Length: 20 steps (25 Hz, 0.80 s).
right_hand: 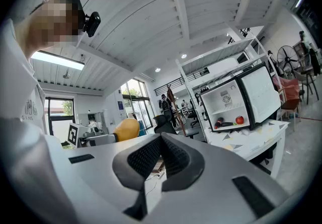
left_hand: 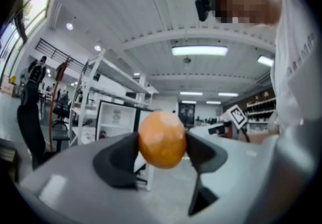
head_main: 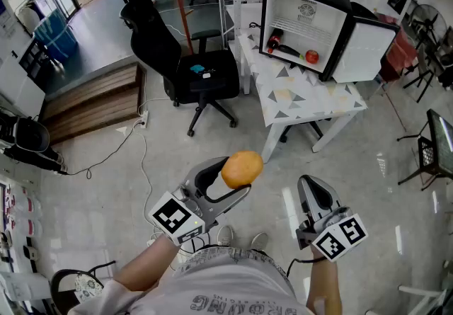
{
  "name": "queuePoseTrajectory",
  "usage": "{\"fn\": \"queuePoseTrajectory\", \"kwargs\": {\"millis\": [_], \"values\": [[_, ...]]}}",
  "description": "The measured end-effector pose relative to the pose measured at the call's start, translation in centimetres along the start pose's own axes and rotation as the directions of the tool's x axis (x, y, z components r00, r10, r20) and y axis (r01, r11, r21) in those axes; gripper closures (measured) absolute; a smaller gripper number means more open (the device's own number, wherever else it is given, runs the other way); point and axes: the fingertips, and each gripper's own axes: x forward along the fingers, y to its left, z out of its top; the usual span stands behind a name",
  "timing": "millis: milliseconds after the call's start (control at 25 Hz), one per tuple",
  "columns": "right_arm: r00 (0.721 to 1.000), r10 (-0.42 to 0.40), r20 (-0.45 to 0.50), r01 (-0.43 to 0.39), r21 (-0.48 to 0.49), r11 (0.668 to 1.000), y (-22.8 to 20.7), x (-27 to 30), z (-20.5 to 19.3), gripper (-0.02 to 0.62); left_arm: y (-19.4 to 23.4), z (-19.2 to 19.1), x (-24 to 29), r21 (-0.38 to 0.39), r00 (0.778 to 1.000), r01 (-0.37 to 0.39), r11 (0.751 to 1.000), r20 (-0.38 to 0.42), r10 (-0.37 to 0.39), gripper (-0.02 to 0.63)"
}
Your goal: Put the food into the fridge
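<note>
Left tongs (left_hand: 162, 143): clamped on the orange (head_main: 242, 168), 1 pad on each side across its middle, so the round fruit should not roll out in transit.
Right tongs (right_hand: 160, 155): pressed together on nothing, just beside the left pair; probably free as a spare.
Fridge (head_main: 304, 16): well ahead of both tongs on the desk (head_main: 311, 98), with its door (head_main: 364, 48) swung open so the shelf can be reached directly.
Stage: orange in hand, not yet delivered.
</note>
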Motion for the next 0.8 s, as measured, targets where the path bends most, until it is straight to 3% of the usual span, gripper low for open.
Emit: {"fn": "queuePoseTrajectory", "kwargs": {"millis": [440,800], "values": [[0.999,-0.035,0.001,0.035,0.010,0.999,-3.1,-1.8,0.5,0.594,-1.3,-0.4,2.5,0.006,1.000,-0.020,1.000,-0.009,0.020,0.305],[1.000,0.001,-0.012,0.000,0.009,1.000,-5.2,-4.2,0.5,0.594,-4.0,-1.1,4.9,0.002,0.999,-0.038,0.999,-0.017,0.038,0.305]]}}
